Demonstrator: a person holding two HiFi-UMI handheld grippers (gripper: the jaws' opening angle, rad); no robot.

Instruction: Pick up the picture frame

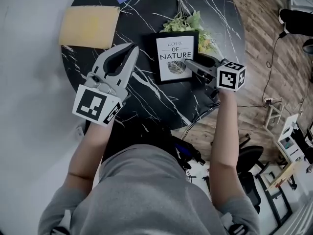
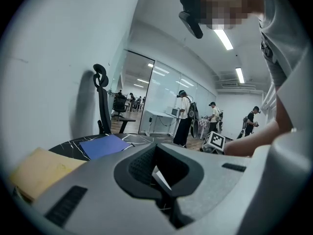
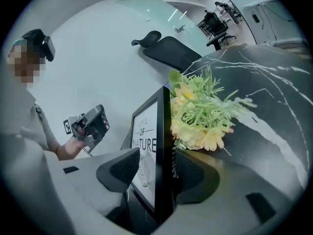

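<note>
Far left on the black marble table point(image 1: 146, 102) lay a yellow pad point(image 1: 89, 27), flat and untouched. Next over, the left gripper point(image 1: 131, 48) hung above the table with its jaws together and nothing in them, pointing away from the person, off to the left of the picture frame point(image 1: 176, 56) and not touching it. The frame stood upright near the table's middle, portrait way up so its long axis ran vertical, printed face toward the person, with a bunch of yellow-green flowers point(image 1: 188, 22) just behind it. The right gripper point(image 1: 191, 65) came in from the frame's right side and was clearly the nearer one: the right gripper view showed its jaws spread wide with the frame's right-hand edge standing between them, one jaw before the glass, the other behind the back, and a gap visible on the glass side, so no squeeze yet. Likely next step: close the right gripper on that edge, then lift; the left looked idle.
</note>
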